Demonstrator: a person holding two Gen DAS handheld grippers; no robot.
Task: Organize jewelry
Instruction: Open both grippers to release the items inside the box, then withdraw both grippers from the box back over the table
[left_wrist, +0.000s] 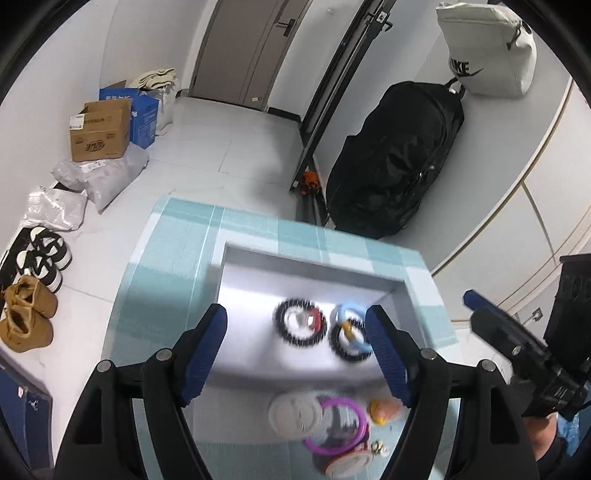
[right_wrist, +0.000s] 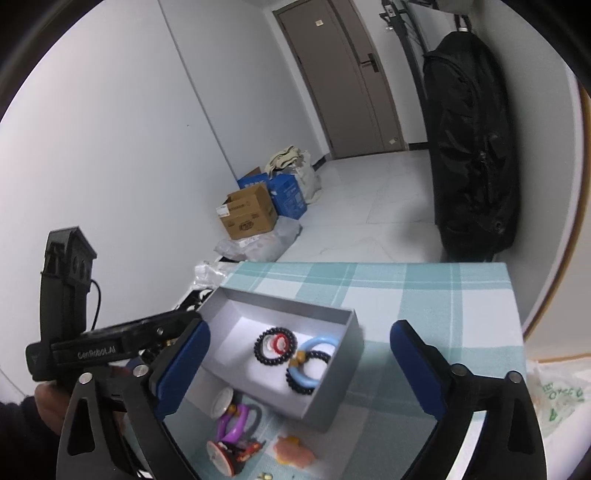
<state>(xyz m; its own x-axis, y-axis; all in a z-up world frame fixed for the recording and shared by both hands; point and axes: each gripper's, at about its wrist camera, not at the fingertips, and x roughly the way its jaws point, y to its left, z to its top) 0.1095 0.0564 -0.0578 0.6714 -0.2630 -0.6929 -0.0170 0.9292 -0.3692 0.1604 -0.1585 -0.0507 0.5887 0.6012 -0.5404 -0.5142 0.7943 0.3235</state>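
Left tongs (left_wrist: 297, 350): jaws spread wide, blue ribbed pads facing each other, nothing between them; black frame, pointing forward and down.
Left tongs, cross view (right_wrist: 110, 341): black body at lower left of the right wrist view, lying roughly level, tips toward the right.
Left hand (right_wrist: 48, 406): partly seen under the body, dark sleeve behind.
Right tongs (right_wrist: 299, 365): jaws spread wide, blue pads, nothing held; tilted forward and down.
Right tongs, cross view (left_wrist: 517, 339): black body at right edge, blue tip pointing up-left.
Right hand (left_wrist: 543, 435): partly seen beneath the body.
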